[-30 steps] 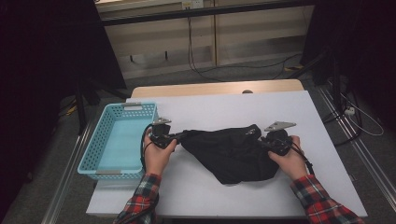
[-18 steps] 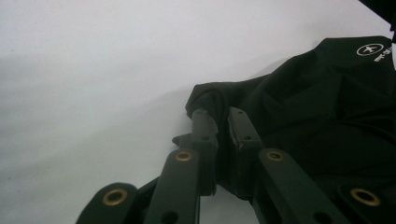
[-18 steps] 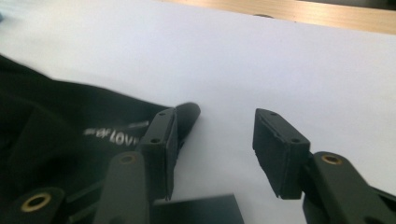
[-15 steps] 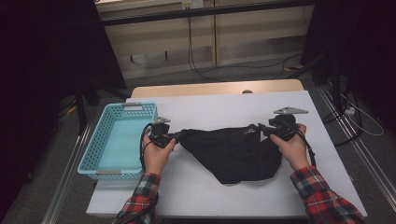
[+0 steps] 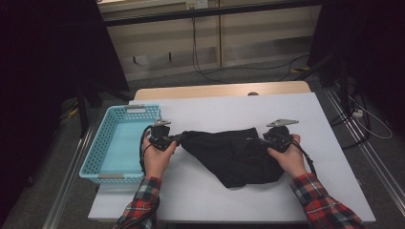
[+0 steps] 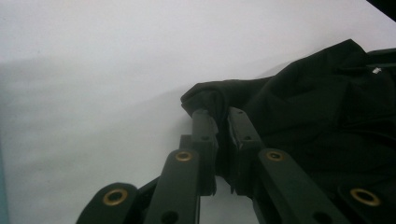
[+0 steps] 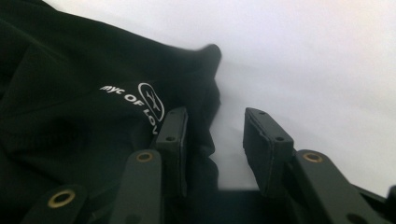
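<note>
I see a black cloth (image 5: 234,155) lying spread out on the white tabletop (image 5: 215,112), about in the middle, a bit nearer the front edge. White letters (image 7: 135,100) are printed on it.

My left tool (image 5: 177,139) is at the left end of the cloth. In the left gripper view, its jaws stand close together and pinch a bunched corner of the cloth (image 6: 210,100) tight between them. My left hand (image 5: 157,155) holds this tool just beside a blue basket (image 5: 102,143). The basket sits along the left edge of the tabletop.

My right tool (image 5: 261,140) is at the right end of the cloth. Its jaws have just been closing, but there is a gap between them. In the right gripper view, one pad (image 7: 173,126) lies on the cloth edge and the other pad (image 7: 261,130) is over bare tabletop, so nothing is pinched. My right hand (image 5: 286,155) rests by the cloth, nearer the right edge.
</note>
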`<move>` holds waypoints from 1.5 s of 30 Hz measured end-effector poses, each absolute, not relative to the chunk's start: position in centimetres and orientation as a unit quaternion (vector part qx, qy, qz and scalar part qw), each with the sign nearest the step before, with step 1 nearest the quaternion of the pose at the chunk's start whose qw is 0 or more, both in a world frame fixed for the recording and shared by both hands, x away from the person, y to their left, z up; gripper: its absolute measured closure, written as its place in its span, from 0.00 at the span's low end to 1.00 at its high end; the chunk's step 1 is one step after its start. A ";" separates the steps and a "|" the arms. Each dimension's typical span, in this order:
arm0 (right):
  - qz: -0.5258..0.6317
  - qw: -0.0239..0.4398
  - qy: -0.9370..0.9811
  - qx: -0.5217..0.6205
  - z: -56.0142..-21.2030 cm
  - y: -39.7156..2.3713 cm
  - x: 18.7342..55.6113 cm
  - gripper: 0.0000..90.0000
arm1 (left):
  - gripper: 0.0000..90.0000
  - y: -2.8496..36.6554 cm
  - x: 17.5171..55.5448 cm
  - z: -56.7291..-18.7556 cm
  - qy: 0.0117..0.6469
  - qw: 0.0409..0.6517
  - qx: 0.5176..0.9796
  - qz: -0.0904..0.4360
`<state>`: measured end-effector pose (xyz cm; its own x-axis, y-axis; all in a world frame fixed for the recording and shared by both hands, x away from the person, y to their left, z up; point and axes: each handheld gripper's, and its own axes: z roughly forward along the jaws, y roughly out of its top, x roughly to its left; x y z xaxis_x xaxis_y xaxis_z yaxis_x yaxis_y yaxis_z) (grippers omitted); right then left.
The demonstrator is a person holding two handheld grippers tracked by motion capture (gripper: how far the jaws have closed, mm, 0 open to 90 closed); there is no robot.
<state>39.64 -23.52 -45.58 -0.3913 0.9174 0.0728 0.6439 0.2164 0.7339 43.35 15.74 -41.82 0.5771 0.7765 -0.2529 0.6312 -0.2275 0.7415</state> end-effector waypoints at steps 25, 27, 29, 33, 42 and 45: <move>0.353 0.201 0.803 0.437 -45.8 -20.1 38.2 0.64 | 0.61 15.6 43.2 -42.2 0.447 0.436 0.777 0.082; 0.354 0.201 0.803 0.436 -45.8 -20.1 38.2 0.62 | 0.56 15.5 43.3 -42.3 0.446 0.438 0.775 0.087; 0.354 0.200 0.804 0.434 -45.8 -20.1 38.1 0.59 | 0.51 15.5 43.3 -42.2 0.444 0.438 0.777 0.089; 0.366 0.195 0.800 0.433 -45.3 -20.0 37.9 0.55 | 0.44 15.5 43.3 -42.1 0.445 0.437 0.776 0.092; 0.376 0.184 0.811 0.409 -44.5 -19.1 37.3 0.52 | 0.32 15.8 43.2 -41.8 0.449 0.438 0.771 0.107; 0.378 0.190 0.811 0.405 -44.2 -18.9 37.1 0.52 | 0.31 15.9 43.2 -41.7 0.449 0.438 0.771 0.110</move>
<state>37.11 -18.89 -44.21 -0.6002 0.7999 -0.0028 0.5127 0.3873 0.7663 43.16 15.91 -41.70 0.5732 0.7885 -0.2227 0.5949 -0.2136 0.7749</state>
